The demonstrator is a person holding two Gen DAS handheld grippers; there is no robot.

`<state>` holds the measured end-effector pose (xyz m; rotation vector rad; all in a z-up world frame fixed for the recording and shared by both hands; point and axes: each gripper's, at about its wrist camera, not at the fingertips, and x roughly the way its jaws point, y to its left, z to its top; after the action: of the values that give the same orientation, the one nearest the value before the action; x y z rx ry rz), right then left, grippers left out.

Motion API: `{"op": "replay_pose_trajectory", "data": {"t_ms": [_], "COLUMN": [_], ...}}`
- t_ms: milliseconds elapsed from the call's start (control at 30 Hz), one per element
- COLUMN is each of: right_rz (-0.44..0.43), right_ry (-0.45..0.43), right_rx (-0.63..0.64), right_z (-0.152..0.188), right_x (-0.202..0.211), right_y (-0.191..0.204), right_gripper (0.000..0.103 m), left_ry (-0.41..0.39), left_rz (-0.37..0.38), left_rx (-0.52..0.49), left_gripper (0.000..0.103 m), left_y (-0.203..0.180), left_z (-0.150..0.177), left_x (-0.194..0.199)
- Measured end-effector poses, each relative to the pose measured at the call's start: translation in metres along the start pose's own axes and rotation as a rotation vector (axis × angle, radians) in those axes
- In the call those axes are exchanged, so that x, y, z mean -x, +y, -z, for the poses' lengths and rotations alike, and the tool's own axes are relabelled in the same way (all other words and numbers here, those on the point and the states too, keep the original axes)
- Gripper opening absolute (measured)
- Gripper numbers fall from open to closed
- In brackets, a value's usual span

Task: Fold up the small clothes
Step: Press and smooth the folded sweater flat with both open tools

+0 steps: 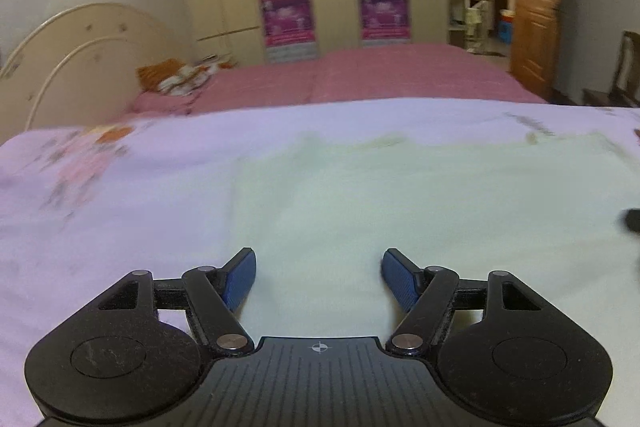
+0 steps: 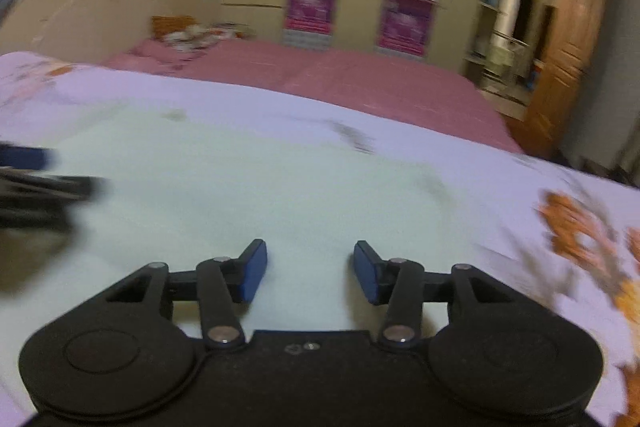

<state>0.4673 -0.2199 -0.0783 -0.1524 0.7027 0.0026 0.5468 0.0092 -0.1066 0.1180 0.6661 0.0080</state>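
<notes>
2 hand-held grippers here, both with their blue pads spread apart and nothing between them. The left hand-held gripper (image 1: 319, 269) hovers low over the near left part of a pale green garment (image 1: 420, 195), which lies spread flat on a white floral sheet (image 1: 100, 195) covering the near side of the bed. The right hand-held gripper (image 2: 310, 267) sits over the same pale green garment (image 2: 248, 179), toward its near right part, and the left one shows up as a dark blur at the left edge of that view (image 2: 36, 183). Orange flower print on the white floral sheet (image 2: 580, 227) runs along the right edge of the bed. Further back it's a pink bedspread (image 1: 380, 75), a cream headboard (image 1: 80, 51) at the far left corner, and 4 magenta posters (image 1: 286, 19) on the wardrobe doors. Both views are fairly motion-blurred.
</notes>
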Motion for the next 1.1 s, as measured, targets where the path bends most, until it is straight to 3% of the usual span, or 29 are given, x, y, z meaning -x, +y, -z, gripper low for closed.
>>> {"op": "replay_pose_trajectory", "data": {"t_ms": [133, 233, 333, 433, 600, 700, 800, 867, 933, 1100], "right_rz": [0.001, -0.091, -0.141, -0.115, -0.048, -0.1, -0.159, -0.186, -0.164, -0.146], "right_ry": [0.011, -0.056, -0.04, 0.007, 0.043, -0.008, -0.019, -0.003, 0.017, 0.012], "right_rx": [-0.051, -0.047, 0.025, 0.054, 0.034, -0.037, -0.005, 0.001, -0.02, -0.009], "right_z": [-0.001, 0.001, 0.009, 0.017, 0.026, 0.033, 0.046, 0.053, 0.06, 0.066], "right_x": [0.01, 0.035, 0.039, 0.032, 0.039, 0.064, 0.076, 0.078, 0.076, 0.08], "right_y": [-0.013, 0.01, 0.042, 0.051, 0.023, 0.021, 0.044, 0.059, 0.064, 0.065], "right_gripper": [0.045, 0.045, 0.045, 0.045, 0.044, 0.046, 0.044, 0.044, 0.037, 0.04], "left_ry": [-0.018, -0.056, -0.03, 0.018, -0.005, -0.021, -0.033, -0.022, 0.008, 0.013], "left_rz": [0.004, 0.069, 0.105, 0.088, 0.056, 0.093, 0.128, 0.099, 0.108, 0.085], "left_rx": [0.035, -0.012, -0.053, -0.084, -0.055, -0.023, -0.054, -0.063, -0.04, -0.043], "left_gripper": [0.071, 0.071, 0.071, 0.071, 0.071, 0.071, 0.071, 0.071, 0.071, 0.071], "left_y": [0.001, -0.028, -0.051, -0.053, -0.033, -0.033, -0.055, -0.064, -0.063, -0.055], "left_z": [0.001, 0.005, 0.01, 0.022, 0.032, 0.037, 0.047, 0.056, 0.063, 0.074], "left_x": [0.018, 0.038, 0.039, 0.03, 0.055, 0.071, 0.085, 0.089, 0.088, 0.091]}}
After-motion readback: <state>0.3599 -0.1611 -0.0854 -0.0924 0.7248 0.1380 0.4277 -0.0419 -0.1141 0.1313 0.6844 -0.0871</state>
